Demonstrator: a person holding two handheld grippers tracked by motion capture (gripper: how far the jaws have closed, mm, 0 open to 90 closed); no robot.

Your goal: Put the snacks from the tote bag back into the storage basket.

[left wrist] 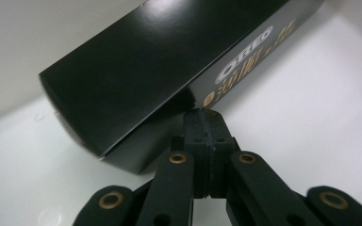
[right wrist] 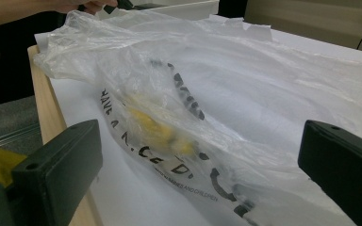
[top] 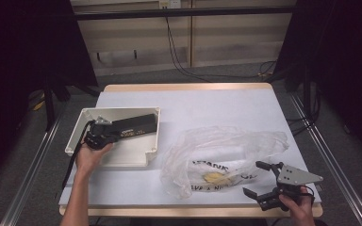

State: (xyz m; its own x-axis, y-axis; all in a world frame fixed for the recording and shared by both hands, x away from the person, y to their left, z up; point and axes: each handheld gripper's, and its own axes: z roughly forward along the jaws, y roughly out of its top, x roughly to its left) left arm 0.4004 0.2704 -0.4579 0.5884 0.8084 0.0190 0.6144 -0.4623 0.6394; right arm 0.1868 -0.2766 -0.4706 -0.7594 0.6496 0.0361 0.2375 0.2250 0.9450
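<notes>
A: Where is the box (top: 133,125)?

B: The black Oreo box lies inside the white bin (top: 122,155) at the table's left, slanting from the bin's near-left part up toward its far-right corner.

A: And how does it lie relative to the jaws?

B: In the left gripper view the box (left wrist: 136,66) crosses the frame just beyond the tips of the left gripper (left wrist: 209,117). The jaws are pressed together, pad against pad, with nothing between them. Their tips sit at the box's lower edge, close under its gold lettering; whether they touch it cannot be told.

A: From above?

B: The left gripper (top: 104,133) lies low over the bin, at the box's near-left end, with the left hand (top: 92,155) behind it at the bin's near wall.

A: What else is on the table (top: 202,106)?

B: A crumpled clear plastic bag (top: 221,155) with black lettering sits right of the bin, something yellow showing through it.

A: The other gripper?

B: The right gripper (top: 263,181) is at the near-right edge, held by the right hand (top: 299,207). Its jaws stand wide apart, empty, pointed at the bag. In the right gripper view the bag (right wrist: 217,94) lies just beyond the jaws, not between the pads.
</notes>
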